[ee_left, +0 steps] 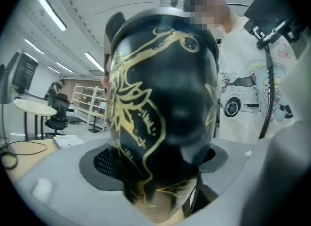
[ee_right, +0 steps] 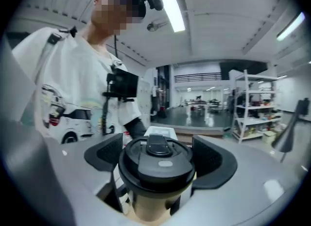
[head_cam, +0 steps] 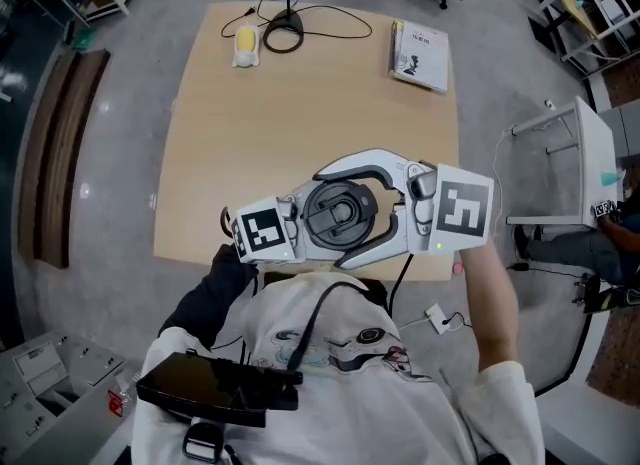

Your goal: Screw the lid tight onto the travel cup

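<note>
Grey-floored office with shelving [ee_right: 252,106]: above the pale wooden table [head_cam: 300,103], lower centre of frame, the left gripper [ee_left: 159,164] clamps the black travel cup [ee_left: 165,98], gold script unreadable, while the right gripper [head_cam: 335,211] clasps its lid [ee_right: 156,164]

No text can be read, even on the travel cup [ee_left: 165,98].

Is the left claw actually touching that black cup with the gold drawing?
Touching. In the left gripper view the cup fills the space between the pads of the left gripper, no gap either side.
</note>
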Demonstrator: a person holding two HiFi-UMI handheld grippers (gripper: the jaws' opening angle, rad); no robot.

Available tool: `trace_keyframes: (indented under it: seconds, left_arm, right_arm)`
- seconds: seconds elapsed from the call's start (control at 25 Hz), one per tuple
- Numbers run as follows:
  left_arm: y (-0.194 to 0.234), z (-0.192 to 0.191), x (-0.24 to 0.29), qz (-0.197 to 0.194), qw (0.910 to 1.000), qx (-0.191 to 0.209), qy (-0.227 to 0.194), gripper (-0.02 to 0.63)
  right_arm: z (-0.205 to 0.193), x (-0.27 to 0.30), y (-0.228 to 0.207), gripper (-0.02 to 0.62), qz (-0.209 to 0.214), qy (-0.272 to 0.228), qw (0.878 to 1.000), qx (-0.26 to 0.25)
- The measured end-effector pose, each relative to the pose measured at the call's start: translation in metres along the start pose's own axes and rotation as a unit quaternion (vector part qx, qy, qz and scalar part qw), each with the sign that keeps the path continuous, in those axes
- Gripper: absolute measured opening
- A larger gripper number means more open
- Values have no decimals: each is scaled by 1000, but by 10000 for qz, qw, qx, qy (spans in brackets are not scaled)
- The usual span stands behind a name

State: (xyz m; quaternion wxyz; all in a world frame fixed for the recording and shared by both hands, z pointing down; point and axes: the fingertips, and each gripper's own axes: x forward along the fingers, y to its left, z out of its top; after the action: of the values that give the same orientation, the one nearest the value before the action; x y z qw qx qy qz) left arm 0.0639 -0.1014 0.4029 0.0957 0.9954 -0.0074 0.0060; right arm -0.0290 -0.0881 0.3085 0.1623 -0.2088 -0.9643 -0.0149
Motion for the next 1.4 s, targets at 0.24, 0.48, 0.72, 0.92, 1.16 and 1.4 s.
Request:
trace_keyframes:
  seconds: [0.24,0.48,0.72,0.92,1.16,1.4]
  left_arm:
    - [61,-2,-26,1646,9863,-71,-26,413]
    - [5,12,-13,-165,9995,-122,-239,411]
    - [-32,5,6,-1137,9935,50,93,410]
    - [13,1,-10,206,9998,-56,44,410]
    - [52,3,-32,1218,9925,-114,-82,411]
    - [-24,14,-15,-1059,9944,-43,-35,411]
  right_arm:
    - [3,4,-56,464,-2659,-579,9608,525]
    - [16,-21,-20,563,-37,-924,9907,993]
    - [11,4,27,485,2047,-484,9767,427]
    - [4,10,-20,482,-279,-706,9951,633]
    - [4,15,-54,559,-1949,-1022,9710,935]
    - [20,-4,7,584,1307,-729,9854,806]
